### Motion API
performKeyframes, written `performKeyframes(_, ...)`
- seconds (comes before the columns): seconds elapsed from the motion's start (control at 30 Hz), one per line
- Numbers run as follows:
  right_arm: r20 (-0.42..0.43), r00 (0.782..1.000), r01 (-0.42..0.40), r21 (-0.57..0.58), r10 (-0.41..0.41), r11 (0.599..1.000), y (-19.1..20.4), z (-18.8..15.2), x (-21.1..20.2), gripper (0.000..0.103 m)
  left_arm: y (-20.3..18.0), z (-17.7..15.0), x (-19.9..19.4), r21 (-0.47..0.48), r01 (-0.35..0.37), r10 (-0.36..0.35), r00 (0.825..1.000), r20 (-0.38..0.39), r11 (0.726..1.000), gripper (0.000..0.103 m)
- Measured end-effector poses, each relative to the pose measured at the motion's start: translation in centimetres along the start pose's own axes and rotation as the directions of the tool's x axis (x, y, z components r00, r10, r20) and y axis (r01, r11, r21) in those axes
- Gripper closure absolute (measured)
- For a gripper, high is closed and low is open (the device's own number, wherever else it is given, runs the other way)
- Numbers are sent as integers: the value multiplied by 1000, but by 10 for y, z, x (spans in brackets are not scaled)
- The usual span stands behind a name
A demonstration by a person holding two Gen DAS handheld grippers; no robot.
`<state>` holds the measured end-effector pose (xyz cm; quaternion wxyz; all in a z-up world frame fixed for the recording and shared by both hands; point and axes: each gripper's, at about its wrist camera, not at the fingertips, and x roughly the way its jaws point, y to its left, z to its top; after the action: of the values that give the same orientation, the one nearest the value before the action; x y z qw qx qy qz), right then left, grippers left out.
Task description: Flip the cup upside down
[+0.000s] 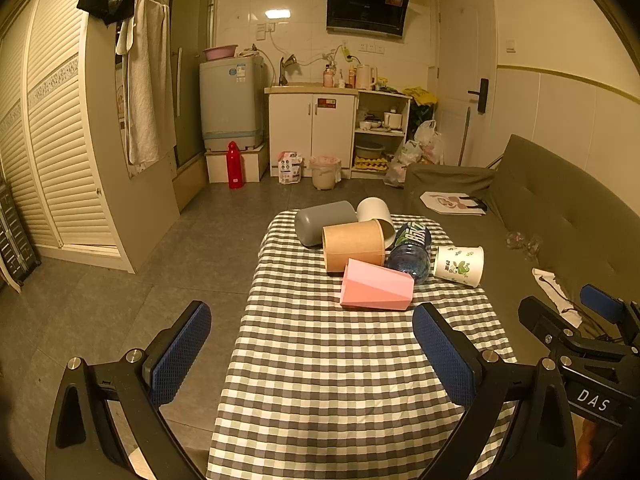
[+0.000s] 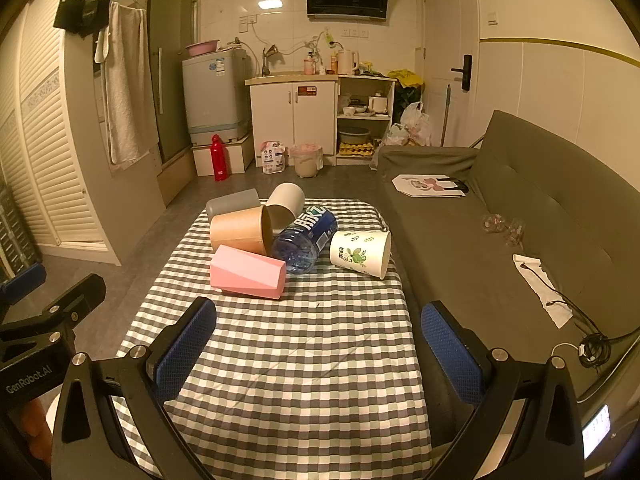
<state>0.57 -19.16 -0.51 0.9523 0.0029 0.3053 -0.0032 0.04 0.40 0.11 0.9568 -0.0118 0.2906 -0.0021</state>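
Both tools are hovering over the near end of the counter [image 2: 280,360], which is wearing a grey-and-white checked cloth. The left tool [image 1: 312,354] is standing released, its blue pads [image 1: 182,354] wide apart with nothing between them. The right tool [image 2: 318,354] is likewise released, its pads [image 2: 454,354] spread and gripping nothing.

Cups are lying on their sides in a cluster at the far end of the counter, well apart from both tools. The pink faceted cup [image 2: 248,271] is lying nearest, its mouth pointing right. Just behind it the brown paper cup [image 2: 240,229] is lying with its rim toward the right. The grey cup [image 2: 232,199] and the white cup [image 2: 285,200] are resting at the back, touching the brown one. A blue-labelled water bottle [image 2: 306,238] is lying between the brown cup and the leaf-printed paper cup [image 2: 360,253], which is tipped over near the counter's right edge, just beside the bottle.

A green sofa [image 2: 500,220] is running along the right.
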Motion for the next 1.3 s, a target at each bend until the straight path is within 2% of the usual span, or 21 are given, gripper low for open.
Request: performKeyframes(1.3, -1, 1000, -15, -3, 15, 1000, 3, 9, -1, 0, -3, 2, 3, 7, -4, 5, 1000, -6, 1000, 0)
